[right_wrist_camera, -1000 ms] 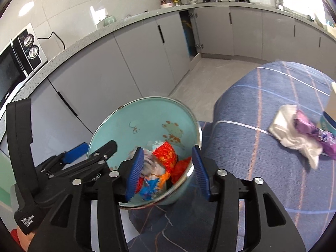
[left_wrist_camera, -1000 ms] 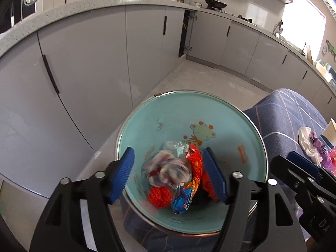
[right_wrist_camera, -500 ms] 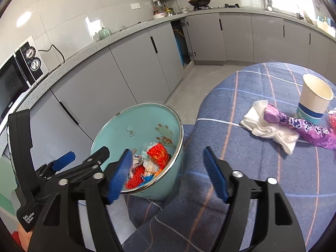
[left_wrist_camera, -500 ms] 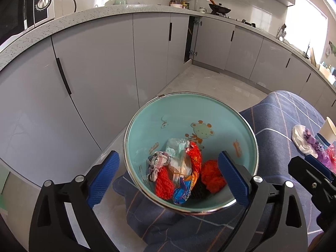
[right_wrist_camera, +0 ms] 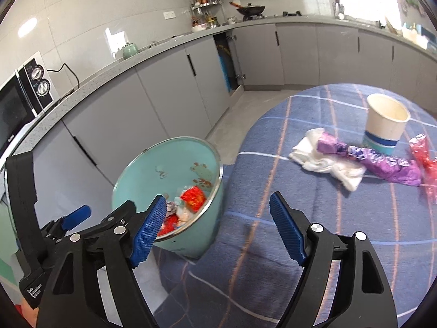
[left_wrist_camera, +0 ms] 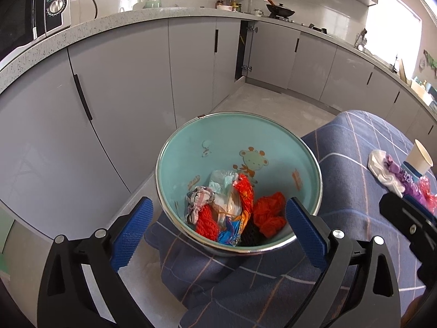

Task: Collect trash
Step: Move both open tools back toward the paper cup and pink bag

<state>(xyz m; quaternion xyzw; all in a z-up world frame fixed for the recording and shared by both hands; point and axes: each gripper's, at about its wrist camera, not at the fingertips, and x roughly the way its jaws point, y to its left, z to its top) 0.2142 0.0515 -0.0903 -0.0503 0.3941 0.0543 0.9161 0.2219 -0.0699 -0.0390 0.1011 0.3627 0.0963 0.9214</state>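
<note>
While angled down, right gripper [right_wrist_camera: 217, 227] opening.

No wording showing clearly enough to read, white print on the crumpled purple plastic snack wrapper [right_wrist_camera: 382, 161] at three o'clock blurring out, orange marks inside the teal metal-rimmed bin [left_wrist_camera: 297, 180] staying illegible
</note>
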